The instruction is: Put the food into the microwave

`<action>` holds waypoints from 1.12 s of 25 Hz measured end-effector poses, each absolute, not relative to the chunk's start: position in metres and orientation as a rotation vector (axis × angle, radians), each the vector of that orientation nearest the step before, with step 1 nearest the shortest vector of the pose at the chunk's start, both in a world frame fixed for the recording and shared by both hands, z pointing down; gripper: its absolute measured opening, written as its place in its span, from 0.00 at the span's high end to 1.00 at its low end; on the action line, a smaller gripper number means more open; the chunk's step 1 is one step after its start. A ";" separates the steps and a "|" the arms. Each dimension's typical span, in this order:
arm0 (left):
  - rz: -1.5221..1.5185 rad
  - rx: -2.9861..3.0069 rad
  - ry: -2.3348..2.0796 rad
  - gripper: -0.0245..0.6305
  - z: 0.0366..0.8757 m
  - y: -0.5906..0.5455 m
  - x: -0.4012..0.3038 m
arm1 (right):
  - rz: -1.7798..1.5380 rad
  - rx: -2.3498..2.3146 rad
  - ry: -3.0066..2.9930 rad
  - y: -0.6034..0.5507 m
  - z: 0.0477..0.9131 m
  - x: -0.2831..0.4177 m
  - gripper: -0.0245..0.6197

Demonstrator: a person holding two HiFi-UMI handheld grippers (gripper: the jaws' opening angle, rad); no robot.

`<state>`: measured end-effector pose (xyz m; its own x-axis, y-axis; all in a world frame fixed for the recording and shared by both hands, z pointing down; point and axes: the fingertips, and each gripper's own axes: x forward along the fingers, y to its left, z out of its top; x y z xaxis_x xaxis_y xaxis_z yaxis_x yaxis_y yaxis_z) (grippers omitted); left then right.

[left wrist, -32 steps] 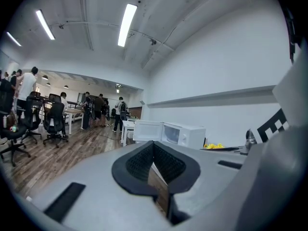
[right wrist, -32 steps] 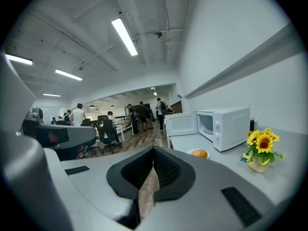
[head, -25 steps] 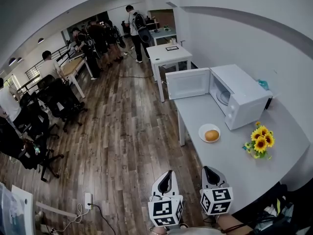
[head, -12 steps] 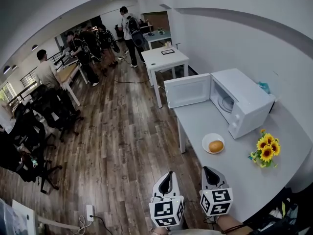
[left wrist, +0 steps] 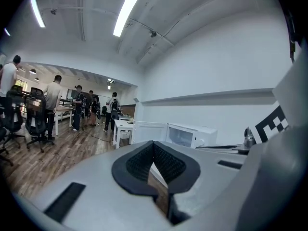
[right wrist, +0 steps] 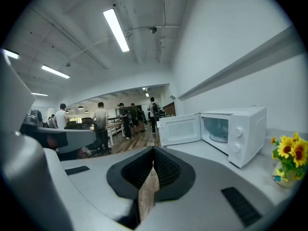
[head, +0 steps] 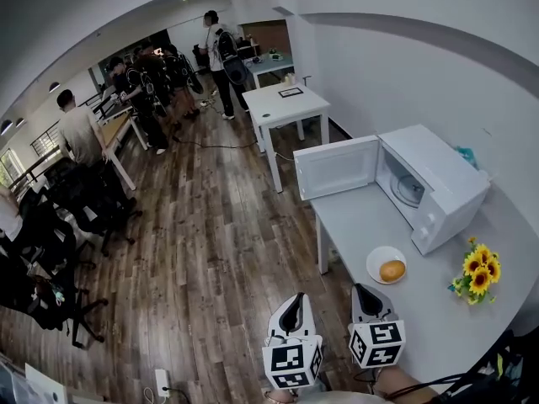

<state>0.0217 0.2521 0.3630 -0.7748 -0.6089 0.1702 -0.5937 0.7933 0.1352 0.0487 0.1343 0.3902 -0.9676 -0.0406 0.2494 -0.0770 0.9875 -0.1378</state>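
A white microwave (head: 434, 188) stands on the grey table (head: 354, 225) with its door (head: 337, 167) swung open to the left; the cavity is lit and I see nothing inside but the turntable. In front of it a bun (head: 392, 270) lies on a white plate (head: 376, 261). My left gripper (head: 291, 299) hangs over the floor beside the table's edge, shut and empty. My right gripper (head: 361, 291) is shut and empty over the table's near edge, short of the plate. The microwave (right wrist: 233, 129) shows ahead and to the right in the right gripper view.
A small pot of sunflowers (head: 478, 268) stands right of the plate, in front of the microwave. A white desk (head: 286, 103) stands beyond the table. Several people stand at the far end of the wooden floor (head: 210, 225), with office chairs (head: 84, 200) to the left.
The head view has shifted: microwave, plate and flowers now sit further right and lower in it. Both grippers stay shut and in the same place in the view.
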 end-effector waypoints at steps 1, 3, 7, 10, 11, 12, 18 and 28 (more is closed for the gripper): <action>-0.113 0.953 -2.773 0.96 0.363 0.252 0.014 | 0.214 0.095 -2.883 0.135 0.390 0.041 0.94; -0.114 0.973 -2.765 0.96 0.364 0.251 -0.001 | 0.214 0.106 -2.881 0.136 0.392 0.025 0.94; -0.104 1.003 -2.747 0.96 0.369 0.251 -0.029 | 0.207 0.129 -2.883 0.140 0.394 -0.001 0.94; -0.107 1.020 -2.733 0.96 0.373 0.248 -0.049 | 0.204 0.151 -2.886 0.136 0.395 -0.016 0.94; -0.108 1.026 -2.729 0.96 0.374 0.247 -0.055 | 0.207 0.157 -2.884 0.135 0.395 -0.020 0.94; -0.108 1.033 -2.726 0.96 0.374 0.247 -0.060 | 0.208 0.164 -2.883 0.134 0.396 -0.025 0.94; -0.127 1.057 -2.719 0.96 0.377 0.245 -0.089 | 0.192 0.190 -2.875 0.132 0.401 -0.050 0.94; -0.125 1.056 -2.696 0.96 0.385 0.243 -0.115 | 0.216 0.212 -2.853 0.130 0.409 -0.073 0.94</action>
